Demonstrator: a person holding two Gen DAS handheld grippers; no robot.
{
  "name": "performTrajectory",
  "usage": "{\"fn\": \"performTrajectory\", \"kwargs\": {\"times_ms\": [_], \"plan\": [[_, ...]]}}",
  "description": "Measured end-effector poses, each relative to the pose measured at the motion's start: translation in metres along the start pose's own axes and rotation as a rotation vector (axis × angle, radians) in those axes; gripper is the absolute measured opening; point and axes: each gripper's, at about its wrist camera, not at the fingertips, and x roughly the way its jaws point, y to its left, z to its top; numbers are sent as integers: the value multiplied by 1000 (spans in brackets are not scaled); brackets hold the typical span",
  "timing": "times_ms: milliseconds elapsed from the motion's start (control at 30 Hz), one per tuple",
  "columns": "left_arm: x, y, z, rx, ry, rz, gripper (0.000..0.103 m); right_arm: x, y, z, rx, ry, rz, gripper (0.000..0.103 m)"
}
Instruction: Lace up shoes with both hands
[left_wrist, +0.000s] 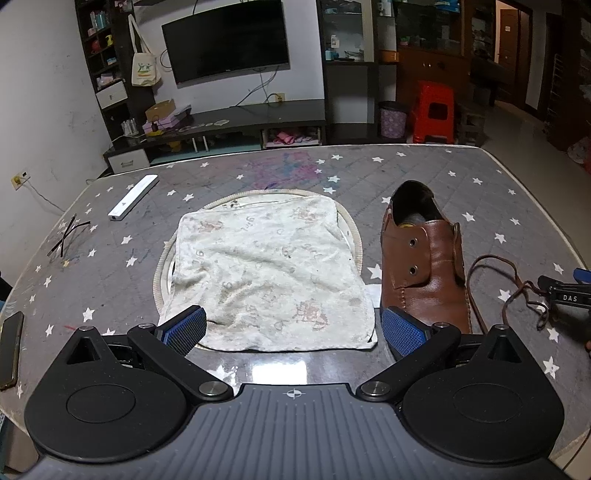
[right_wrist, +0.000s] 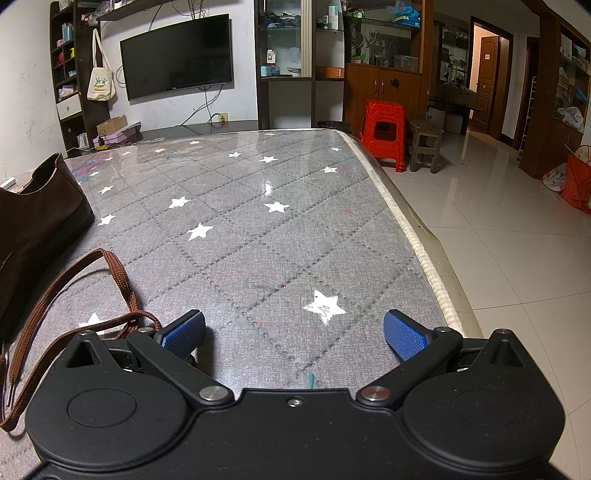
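Both grippers, left (left_wrist: 293, 328) and right (right_wrist: 294, 334), agape, empty; cloth (left_wrist: 266, 273) beside shoe (left_wrist: 424, 266), lace (right_wrist: 74, 317) loose

— On the grey star-print table (left_wrist: 424, 173)?
— Cloth (left_wrist: 266, 273) centre, brown shoe (left_wrist: 424, 273) right, lace (left_wrist: 517, 291) beside it; far left, white bar (left_wrist: 133, 197); phone (left_wrist: 11, 349) near-left edge.

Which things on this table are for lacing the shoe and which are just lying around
For the job: brown shoe, brown shoelace, left gripper, right gripper.

Lying about: cloth, phone, white bar, black sticks.
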Motion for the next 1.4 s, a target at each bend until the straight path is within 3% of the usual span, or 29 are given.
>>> {"fn": "performTrajectory", "kwargs": {"times_ms": [1400], "plan": [[-1,-31,-13,58,49,-76,102,1,2,0,0,0,0,103]]}}
